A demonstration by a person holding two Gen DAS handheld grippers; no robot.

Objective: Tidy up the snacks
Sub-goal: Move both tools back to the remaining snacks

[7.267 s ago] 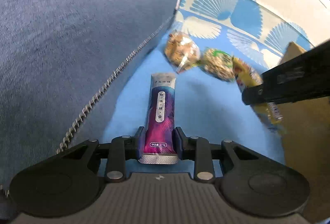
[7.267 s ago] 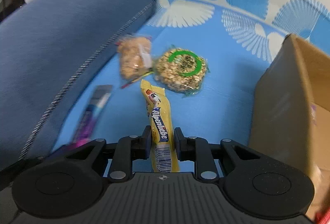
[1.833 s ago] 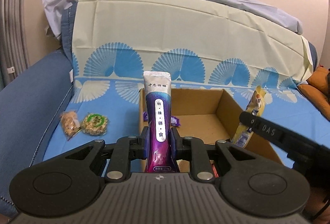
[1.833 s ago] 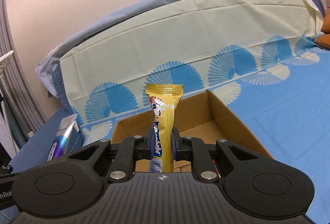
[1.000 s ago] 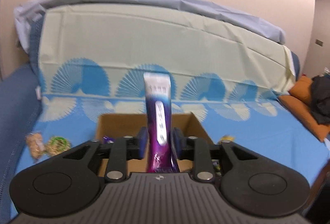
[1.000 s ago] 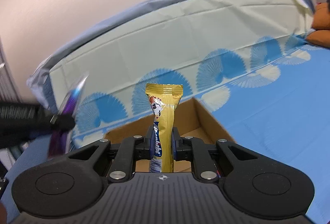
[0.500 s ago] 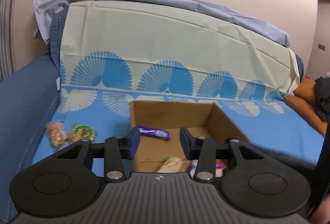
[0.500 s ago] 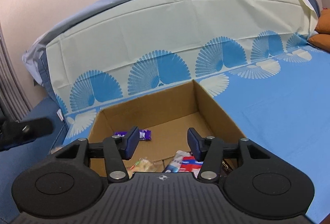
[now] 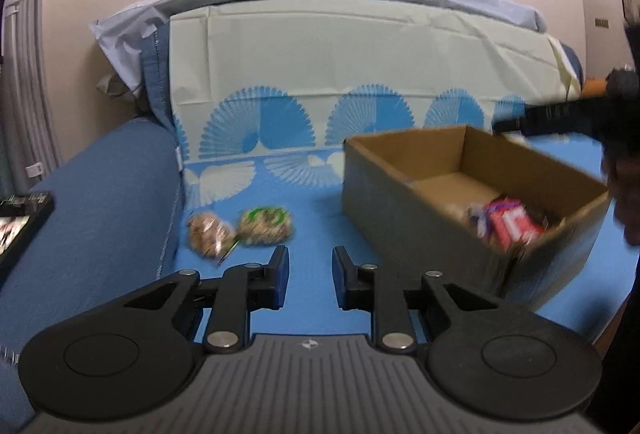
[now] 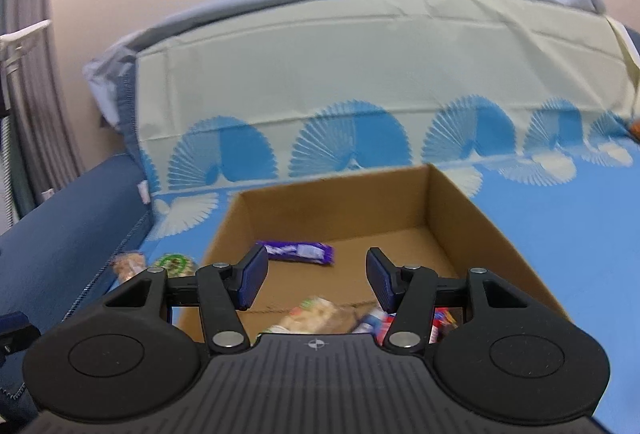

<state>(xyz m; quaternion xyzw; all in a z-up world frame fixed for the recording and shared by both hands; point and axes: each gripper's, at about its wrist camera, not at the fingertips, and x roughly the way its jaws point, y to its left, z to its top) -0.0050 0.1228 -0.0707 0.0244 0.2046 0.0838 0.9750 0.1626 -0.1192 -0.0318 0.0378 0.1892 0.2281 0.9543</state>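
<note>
A cardboard box stands on the blue sofa seat and holds several snack packets, among them a red one and a purple bar. The box also shows in the right wrist view. Two clear-wrapped snacks lie on the seat left of the box: a brown one and a round one with a green ring. My left gripper is open and empty, above the seat between those snacks and the box. My right gripper is open and empty, above the box's near end.
A dark blue sofa armrest rises at the left. The backrest with a pale fan-pattern cover stands behind. The right gripper's black arm reaches in over the box's far right. A dark flat object rests on the armrest.
Both grippers have opened and let go of the purple stick pack and the yellow bar over the box. The left gripper has since swung left, off the box, toward the two snacks on the seat.
</note>
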